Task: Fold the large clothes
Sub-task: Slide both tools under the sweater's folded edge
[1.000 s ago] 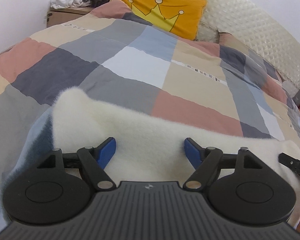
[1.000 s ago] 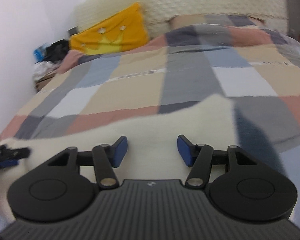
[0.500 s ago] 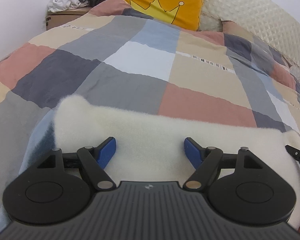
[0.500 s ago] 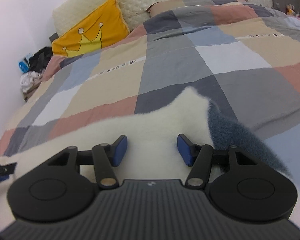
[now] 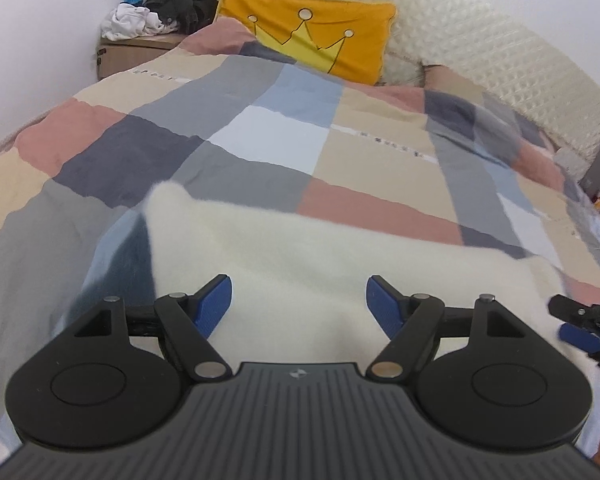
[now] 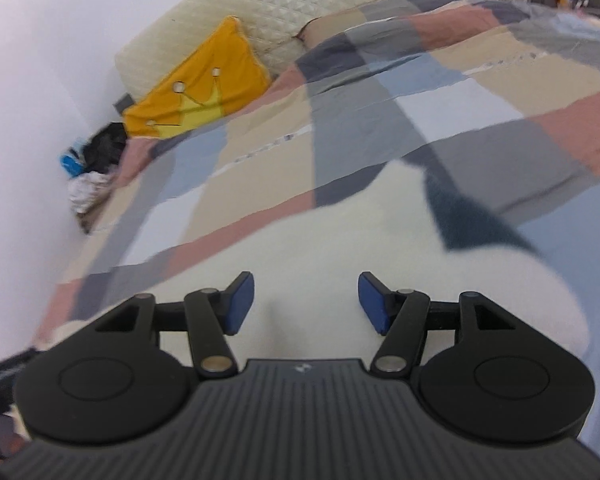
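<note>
The garment (image 5: 300,264) was cream fleece, thick and fuzzy, with a dark blue pile on its turned edge. The quilt (image 5: 268,140) under it was smooth matt cotton in patchwork checks. The headboard (image 5: 480,52) looked quilted and padded. The left tool (image 5: 299,304) was matt black plastic with ribbed blue pads (image 5: 216,304) and shiny metal pins.

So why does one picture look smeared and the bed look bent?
Right wrist view: motion blur smears the checked duvet and yellow cushion, and the whole frame is tilted. Left wrist view: sharper, blurred mainly at the right side. Both: the fisheye lens curves the quilted headboard; soft, even light, no glare.
</note>
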`<state>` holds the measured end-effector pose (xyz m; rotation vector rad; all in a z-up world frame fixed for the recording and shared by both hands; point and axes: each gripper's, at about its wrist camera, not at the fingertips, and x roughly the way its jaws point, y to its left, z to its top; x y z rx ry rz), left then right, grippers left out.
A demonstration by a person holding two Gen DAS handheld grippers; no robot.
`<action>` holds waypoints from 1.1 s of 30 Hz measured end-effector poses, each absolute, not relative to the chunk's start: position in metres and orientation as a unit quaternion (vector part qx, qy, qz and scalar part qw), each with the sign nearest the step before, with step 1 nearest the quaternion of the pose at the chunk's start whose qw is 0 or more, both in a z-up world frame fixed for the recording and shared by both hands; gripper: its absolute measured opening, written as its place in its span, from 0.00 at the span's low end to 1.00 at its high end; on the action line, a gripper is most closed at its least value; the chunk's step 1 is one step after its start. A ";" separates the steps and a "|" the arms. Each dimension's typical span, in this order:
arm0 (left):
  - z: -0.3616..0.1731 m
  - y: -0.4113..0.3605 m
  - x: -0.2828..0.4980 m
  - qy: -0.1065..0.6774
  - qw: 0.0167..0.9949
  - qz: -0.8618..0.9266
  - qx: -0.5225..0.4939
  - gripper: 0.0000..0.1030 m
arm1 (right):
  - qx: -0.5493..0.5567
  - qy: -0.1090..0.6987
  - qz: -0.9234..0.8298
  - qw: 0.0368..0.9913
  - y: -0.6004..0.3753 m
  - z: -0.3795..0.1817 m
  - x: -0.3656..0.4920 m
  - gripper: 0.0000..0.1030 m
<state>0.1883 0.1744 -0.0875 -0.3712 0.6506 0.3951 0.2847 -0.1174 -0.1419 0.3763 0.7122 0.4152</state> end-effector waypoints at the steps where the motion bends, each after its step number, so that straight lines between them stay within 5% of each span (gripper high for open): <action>1: -0.085 0.169 0.183 0.314 0.913 0.187 -0.180 0.76 | 0.196 0.348 0.207 0.893 -0.119 -0.139 0.279 0.60; 7: -0.082 0.134 0.150 0.306 0.917 0.167 -0.196 0.76 | 0.273 0.390 0.228 0.849 -0.126 -0.142 0.246 0.63; 17: -0.120 0.130 0.124 0.332 0.863 0.120 -0.362 0.80 | 0.368 0.463 0.244 0.769 -0.120 -0.171 0.227 0.63; 23: -0.147 0.162 0.108 0.311 0.801 0.125 -0.495 0.86 | 0.440 0.504 0.246 0.701 -0.118 -0.201 0.233 0.71; 26: -0.160 0.172 0.105 0.302 0.769 0.120 -0.551 0.87 | 0.465 0.502 0.233 0.691 -0.122 -0.208 0.235 0.95; 33: -0.198 0.187 0.113 0.279 0.711 0.119 -0.635 0.87 | 0.506 0.506 0.208 0.667 -0.119 -0.225 0.244 0.94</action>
